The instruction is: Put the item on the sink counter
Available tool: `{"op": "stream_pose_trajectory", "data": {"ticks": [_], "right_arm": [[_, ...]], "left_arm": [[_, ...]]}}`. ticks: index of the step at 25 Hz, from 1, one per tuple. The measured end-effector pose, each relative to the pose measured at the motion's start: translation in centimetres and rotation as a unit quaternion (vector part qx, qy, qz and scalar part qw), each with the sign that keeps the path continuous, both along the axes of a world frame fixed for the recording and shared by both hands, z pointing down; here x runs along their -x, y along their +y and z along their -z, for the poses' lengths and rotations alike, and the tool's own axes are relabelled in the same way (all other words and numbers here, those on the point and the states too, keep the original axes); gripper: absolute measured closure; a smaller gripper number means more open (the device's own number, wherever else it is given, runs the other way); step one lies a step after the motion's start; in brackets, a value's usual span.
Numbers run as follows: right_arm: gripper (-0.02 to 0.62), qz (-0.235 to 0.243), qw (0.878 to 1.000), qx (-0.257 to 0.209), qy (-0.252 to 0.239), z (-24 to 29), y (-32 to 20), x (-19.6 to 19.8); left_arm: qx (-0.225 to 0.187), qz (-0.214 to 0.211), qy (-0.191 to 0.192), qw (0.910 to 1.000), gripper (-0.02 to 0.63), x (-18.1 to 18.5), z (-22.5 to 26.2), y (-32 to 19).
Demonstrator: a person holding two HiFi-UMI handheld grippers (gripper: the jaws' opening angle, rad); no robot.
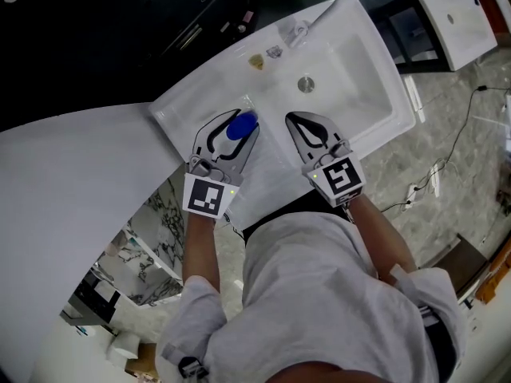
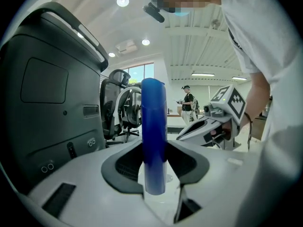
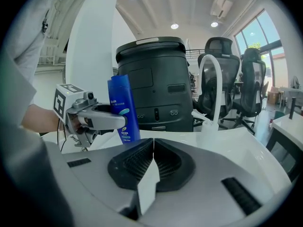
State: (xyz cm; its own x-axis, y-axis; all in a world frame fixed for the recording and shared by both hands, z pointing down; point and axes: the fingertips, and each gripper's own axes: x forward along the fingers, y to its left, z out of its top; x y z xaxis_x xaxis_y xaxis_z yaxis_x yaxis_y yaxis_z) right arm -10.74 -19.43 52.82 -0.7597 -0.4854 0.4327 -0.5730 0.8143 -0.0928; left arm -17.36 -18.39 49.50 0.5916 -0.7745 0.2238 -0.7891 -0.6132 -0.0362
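A blue bottle [image 1: 241, 124] stands upright between the jaws of my left gripper [image 1: 231, 131], which is shut on it over the front left rim of the white sink counter [image 1: 185, 106]. In the left gripper view the bottle [image 2: 154, 122] fills the gap of that gripper [image 2: 154, 162]. From the right gripper view the bottle [image 3: 124, 110] shows a label and hangs just above the counter in the left gripper [image 3: 111, 119]. My right gripper [image 1: 292, 119] hovers beside it over the basin's front edge, shut with nothing held; its tips [image 3: 152, 143] meet.
The basin has a round drain [image 1: 306, 84] and a white curved faucet [image 1: 307, 26] at the back. A small yellowish item [image 1: 256, 61] lies on the back ledge. A black machine [image 3: 156, 79] stands behind the sink. A second white sink [image 1: 455, 18] sits far right, above cables [image 1: 431, 178].
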Motion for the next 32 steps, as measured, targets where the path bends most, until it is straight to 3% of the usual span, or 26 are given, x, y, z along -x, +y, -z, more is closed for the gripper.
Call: {"op": "stream_pose_trajectory", "data": {"ticks": [6, 11, 25, 32], "right_arm": [[0.591, -0.007, 1.000, 0.017, 0.004, -1.5, -1.6, 0.3], [0.591, -0.009, 0.999, 0.030, 0.011, -2.8, -2.7, 0.5], [0.591, -0.015, 0.998, 0.054, 0.015, -4.9, -4.8, 0.3], [0.591, -0.013, 0.998, 0.062, 0.018, -5.9, -5.3, 0.8]], "left_arm": [[0.033, 0.030, 0.029, 0.9986, 0.443, 1.3, -2.2, -2.0], [0.025, 0.020, 0.011, 0.9994, 0.443, 1.8, -3.9, -4.4], [0.030, 0.018, 0.020, 0.9992, 0.443, 2.8, -6.7, -8.7], [0.019, 0.001, 0.000, 0.9998, 0.443, 3.1, -7.6, -9.8]]}}
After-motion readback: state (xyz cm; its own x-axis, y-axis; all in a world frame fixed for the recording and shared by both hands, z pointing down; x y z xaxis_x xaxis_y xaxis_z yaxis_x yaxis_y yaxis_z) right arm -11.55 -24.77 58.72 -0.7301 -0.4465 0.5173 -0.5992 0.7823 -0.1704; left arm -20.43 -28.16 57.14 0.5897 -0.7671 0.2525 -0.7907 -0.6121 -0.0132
